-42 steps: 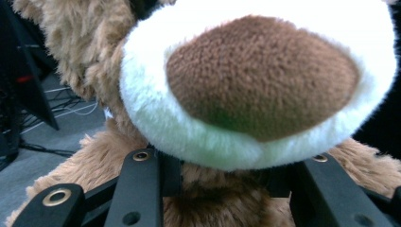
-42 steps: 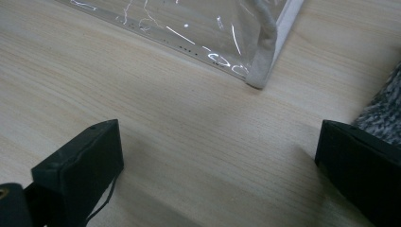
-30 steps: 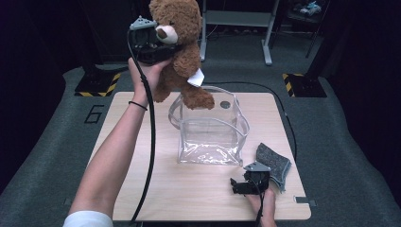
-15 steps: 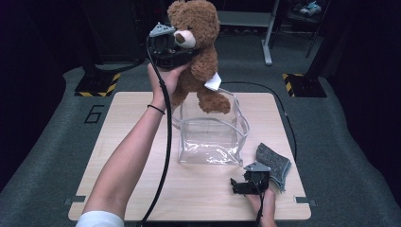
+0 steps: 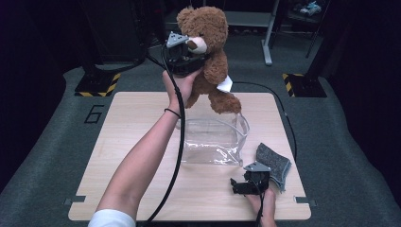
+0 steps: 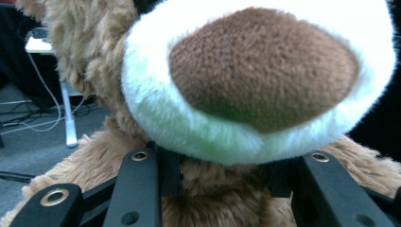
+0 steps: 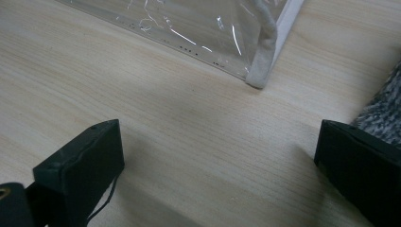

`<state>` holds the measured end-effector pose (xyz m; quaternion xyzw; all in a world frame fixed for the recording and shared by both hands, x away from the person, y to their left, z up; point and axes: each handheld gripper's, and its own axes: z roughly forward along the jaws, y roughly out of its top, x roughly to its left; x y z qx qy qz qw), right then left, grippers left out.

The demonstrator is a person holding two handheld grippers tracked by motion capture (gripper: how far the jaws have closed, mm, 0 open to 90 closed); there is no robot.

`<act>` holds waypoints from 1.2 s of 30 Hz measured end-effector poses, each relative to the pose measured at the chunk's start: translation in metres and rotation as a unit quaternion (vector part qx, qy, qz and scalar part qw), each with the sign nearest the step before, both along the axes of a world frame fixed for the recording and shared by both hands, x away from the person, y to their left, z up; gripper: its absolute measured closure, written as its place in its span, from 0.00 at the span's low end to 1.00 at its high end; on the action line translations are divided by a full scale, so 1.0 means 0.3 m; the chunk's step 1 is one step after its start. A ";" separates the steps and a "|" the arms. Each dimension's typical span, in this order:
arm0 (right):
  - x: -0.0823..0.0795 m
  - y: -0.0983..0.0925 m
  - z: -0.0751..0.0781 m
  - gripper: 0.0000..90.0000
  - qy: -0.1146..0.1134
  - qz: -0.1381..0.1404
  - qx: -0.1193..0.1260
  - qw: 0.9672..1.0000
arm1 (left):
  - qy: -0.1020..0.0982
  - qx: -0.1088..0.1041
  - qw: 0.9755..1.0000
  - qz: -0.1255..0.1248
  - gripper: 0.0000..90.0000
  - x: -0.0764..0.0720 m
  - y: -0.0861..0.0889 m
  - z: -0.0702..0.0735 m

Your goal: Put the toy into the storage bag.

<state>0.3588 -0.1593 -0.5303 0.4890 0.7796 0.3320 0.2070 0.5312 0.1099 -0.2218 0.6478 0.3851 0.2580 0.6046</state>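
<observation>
A brown teddy bear with a white muzzle hangs in the air over the far side of a clear plastic bag that stands open on the table. My left gripper is shut on the bear's neck; in the left gripper view the muzzle looms just above my black jaws, which press into the fur. A white tag dangles from the bear's side. My right gripper rests open on the table near the front right, with bare wood between its jaws.
A folded grey cloth lies on the wooden table right of the bag, touching the right gripper's side. The bag's white-trimmed corner lies just ahead of the right gripper. Black cables trail over the table and floor.
My left hand has carried the bear to the right and a little lower, from the table's far left toward the open bag. The right gripper has stayed put.
</observation>
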 end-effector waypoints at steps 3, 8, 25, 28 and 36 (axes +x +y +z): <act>0.000 0.000 0.000 0.02 0.000 0.000 0.000 1.000 | -0.001 0.003 1.000 0.010 0.65 0.003 -0.011 -0.022; 0.000 0.000 0.000 0.02 0.000 0.000 0.000 1.000 | 0.004 0.015 1.000 0.018 0.64 0.012 -0.017 -0.060; 0.000 -0.001 0.000 0.02 -0.003 0.003 -0.002 1.000 | 0.022 0.045 0.998 0.024 0.64 0.006 -0.067 -0.162; 0.000 -0.001 0.000 0.02 -0.003 0.003 -0.002 1.000 | 0.027 0.053 0.998 0.022 0.64 -0.001 -0.075 -0.175; 0.000 -0.002 -0.001 0.02 -0.003 0.004 -0.005 1.000 | 0.038 0.069 0.997 0.024 0.63 -0.047 -0.084 -0.200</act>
